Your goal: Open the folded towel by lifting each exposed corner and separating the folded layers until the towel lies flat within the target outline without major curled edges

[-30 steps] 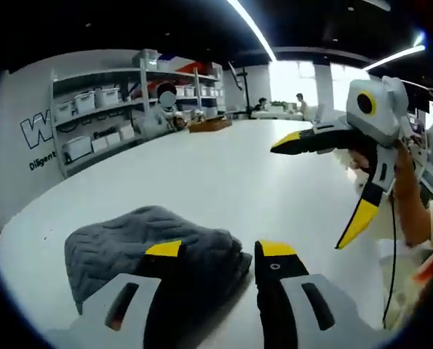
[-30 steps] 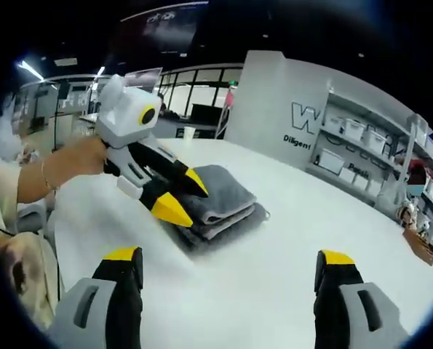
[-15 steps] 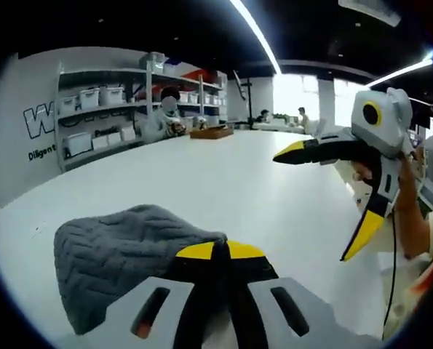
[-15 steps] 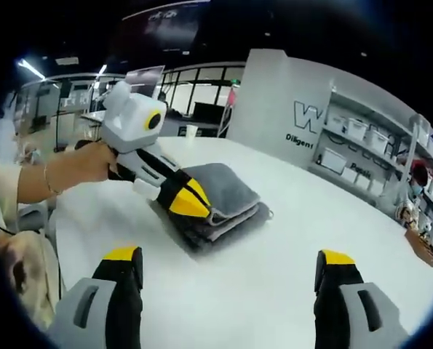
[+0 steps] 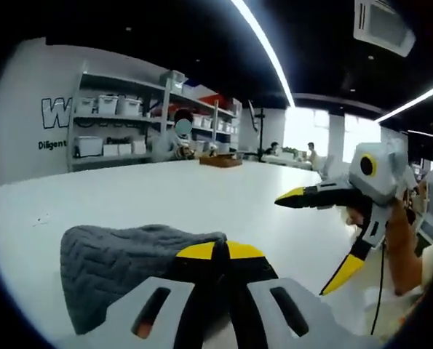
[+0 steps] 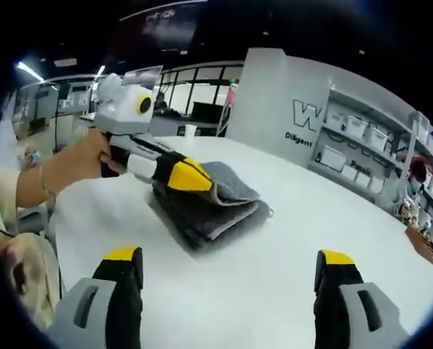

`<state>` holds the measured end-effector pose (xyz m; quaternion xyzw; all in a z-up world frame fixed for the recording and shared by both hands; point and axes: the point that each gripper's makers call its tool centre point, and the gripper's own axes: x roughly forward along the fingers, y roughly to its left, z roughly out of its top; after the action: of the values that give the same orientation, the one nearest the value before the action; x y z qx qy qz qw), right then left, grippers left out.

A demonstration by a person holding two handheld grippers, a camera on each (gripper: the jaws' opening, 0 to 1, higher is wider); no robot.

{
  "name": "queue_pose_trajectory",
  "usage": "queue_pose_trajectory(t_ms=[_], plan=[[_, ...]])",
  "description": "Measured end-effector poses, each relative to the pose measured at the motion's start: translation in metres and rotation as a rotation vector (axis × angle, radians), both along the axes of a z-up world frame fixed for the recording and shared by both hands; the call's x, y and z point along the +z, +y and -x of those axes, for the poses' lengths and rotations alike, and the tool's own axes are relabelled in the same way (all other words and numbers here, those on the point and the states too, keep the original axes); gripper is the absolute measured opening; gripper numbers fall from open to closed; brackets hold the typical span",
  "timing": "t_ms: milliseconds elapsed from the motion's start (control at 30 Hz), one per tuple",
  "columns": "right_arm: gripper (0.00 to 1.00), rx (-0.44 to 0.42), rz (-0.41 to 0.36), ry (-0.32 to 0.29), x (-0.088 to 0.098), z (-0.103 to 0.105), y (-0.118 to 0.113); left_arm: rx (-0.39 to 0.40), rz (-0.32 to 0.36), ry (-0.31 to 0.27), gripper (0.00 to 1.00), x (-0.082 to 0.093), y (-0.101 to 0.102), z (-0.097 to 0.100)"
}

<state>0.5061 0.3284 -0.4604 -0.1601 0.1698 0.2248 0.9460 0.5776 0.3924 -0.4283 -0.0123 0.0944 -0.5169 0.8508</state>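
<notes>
Left tongs [image 6: 189, 177] clenched on towel [image 6: 215, 200] top corner, apparently one layer; right tongs [image 6: 229, 276] released, well short across counter [image 6: 289, 291].

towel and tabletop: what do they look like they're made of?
Towel: soft grey fabric, likely terry or microfibre, going by its embossed wavy pattern and thick, pliant folded layers. Tabletop: smooth white hard surface, probably laminate or painted board, with a faint sheen; exact material can't be told.
</notes>
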Motion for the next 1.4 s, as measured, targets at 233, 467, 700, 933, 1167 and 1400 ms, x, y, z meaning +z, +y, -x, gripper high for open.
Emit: queue_pose_trajectory(t_ms=[233, 467, 700, 933, 1167, 1400], plan=[[0.99, -0.002, -0.003, -0.003, 0.001, 0.000, -0.001, 0.070, 0.132, 0.039, 0.02, 0.021, 0.016, -0.007], [0.99, -0.004, 0.000, 0.003, -0.001, 0.000, -0.001, 0.161, 0.252, 0.054, 0.02, 0.042, 0.043, -0.026], [0.99, -0.002, 0.005, 0.010, -0.003, 0.001, 0.000, 0.278, 0.357, 0.071, 0.02, 0.052, 0.087, -0.046], [0.99, 0.003, 0.013, 0.013, -0.004, 0.001, 0.002, 0.373, 0.438, 0.076, 0.02, 0.058, 0.128, -0.060], [0.99, 0.010, 0.027, 0.029, -0.008, 0.001, 0.006, 0.489, 0.472, 0.074, 0.02, 0.054, 0.170, -0.069], [0.99, 0.027, 0.040, 0.035, -0.011, 0.001, 0.013, 0.584, 0.545, 0.085, 0.02, 0.051, 0.208, -0.073]])
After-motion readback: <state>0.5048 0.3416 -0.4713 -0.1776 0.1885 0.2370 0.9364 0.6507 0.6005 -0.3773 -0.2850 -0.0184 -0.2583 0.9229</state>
